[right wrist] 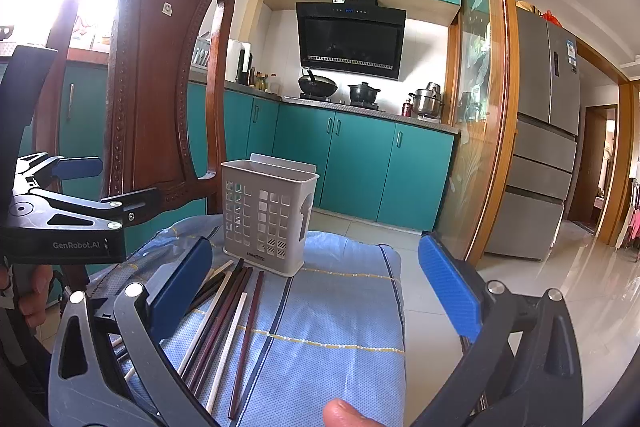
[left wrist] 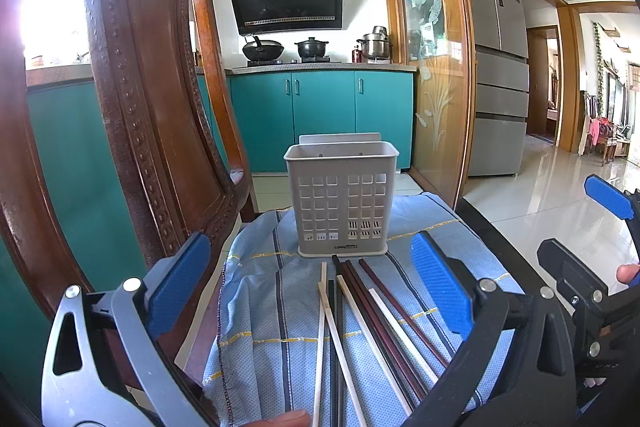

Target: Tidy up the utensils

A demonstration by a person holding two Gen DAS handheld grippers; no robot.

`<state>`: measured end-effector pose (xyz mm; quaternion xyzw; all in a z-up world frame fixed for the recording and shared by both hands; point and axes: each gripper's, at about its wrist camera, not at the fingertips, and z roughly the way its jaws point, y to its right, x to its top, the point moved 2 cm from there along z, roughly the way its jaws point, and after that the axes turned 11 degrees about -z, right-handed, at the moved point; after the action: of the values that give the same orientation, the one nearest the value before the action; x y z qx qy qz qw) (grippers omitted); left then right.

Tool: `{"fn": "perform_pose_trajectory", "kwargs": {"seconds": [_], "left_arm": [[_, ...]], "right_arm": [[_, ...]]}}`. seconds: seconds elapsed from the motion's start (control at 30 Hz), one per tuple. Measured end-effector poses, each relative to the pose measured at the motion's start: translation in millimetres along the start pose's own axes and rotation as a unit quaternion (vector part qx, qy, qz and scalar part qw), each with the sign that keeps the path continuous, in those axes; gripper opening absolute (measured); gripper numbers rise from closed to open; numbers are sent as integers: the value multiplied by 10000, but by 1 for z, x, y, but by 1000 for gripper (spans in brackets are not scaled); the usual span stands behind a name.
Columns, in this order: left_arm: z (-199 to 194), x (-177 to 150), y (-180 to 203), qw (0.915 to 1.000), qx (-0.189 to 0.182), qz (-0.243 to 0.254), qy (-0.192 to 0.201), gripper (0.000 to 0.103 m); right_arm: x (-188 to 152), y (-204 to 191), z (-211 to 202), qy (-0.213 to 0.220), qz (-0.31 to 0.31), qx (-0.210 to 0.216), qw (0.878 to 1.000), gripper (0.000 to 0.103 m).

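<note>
pick one chopstick, then drop it in the holder

the chopsticks [left wrist: 372,331] lie in a loose fan on the blue cloth [left wrist: 260,307], tips just short of the white holder [left wrist: 342,199] at 12 o'clock in the left wrist view. your left gripper [left wrist: 310,291] hangs above them, jaws spread wide and empty; your right gripper [right wrist: 316,287] is likewise wide and empty, with the sticks toward 9 o'clock. single out an outer stick, pinch near mid-length, and lift clear before tilting upright. mind the chair [left wrist: 152,107] at 10 o'clock.
</note>
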<state>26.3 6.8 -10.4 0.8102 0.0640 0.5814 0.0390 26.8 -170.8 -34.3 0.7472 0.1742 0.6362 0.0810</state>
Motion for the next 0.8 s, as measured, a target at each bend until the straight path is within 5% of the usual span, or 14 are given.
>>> {"fn": "perform_pose_trajectory", "kwargs": {"seconds": [0.8], "left_arm": [[0, 0, 0, 10000, 4, 5, 0, 100]], "right_arm": [[0, -2, -1, 11, -33, -40, 10000, 101]]}}
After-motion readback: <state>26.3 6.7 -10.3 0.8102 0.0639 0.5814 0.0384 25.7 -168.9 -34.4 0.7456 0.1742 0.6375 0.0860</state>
